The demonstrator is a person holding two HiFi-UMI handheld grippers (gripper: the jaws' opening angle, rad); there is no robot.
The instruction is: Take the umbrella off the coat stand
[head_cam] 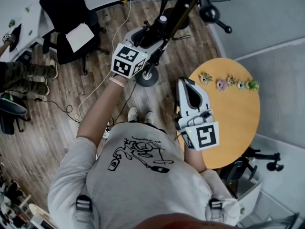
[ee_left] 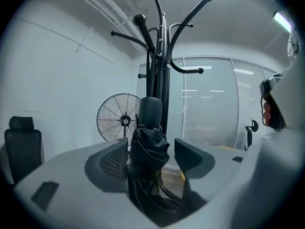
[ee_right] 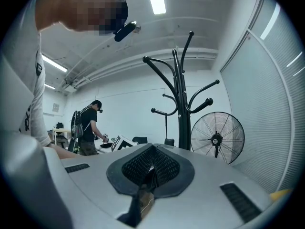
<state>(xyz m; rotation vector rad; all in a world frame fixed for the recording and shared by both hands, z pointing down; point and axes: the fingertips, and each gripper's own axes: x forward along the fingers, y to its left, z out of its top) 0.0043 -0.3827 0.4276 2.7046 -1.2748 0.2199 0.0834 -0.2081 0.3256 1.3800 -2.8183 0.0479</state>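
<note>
Between the parted jaws of the left gripper (ee_left: 152,157) sits the folded umbrella (ee_left: 149,144), a gap showing at the right pad. Just behind rises the coat stand (ee_left: 159,70), a fan (ee_left: 120,120) beyond. The right gripper (ee_right: 151,173) is closed, empty.

Coat stand (ee_left: 159,80): one. Umbrella (ee_left: 148,149): one. Floor fan (ee_left: 121,120): one. Round bench (head_cam: 233,123): one, carrying what look like five small figurines (head_cam: 221,84). Office chairs in left gripper view: two, near chair (ee_left: 21,144) and far chair (ee_left: 250,128). Claws: two, left claw (ee_left: 151,159) and right claw (ee_right: 150,171). People: two, wearer (head_cam: 143,175) and bystander (ee_right: 88,125).
</note>
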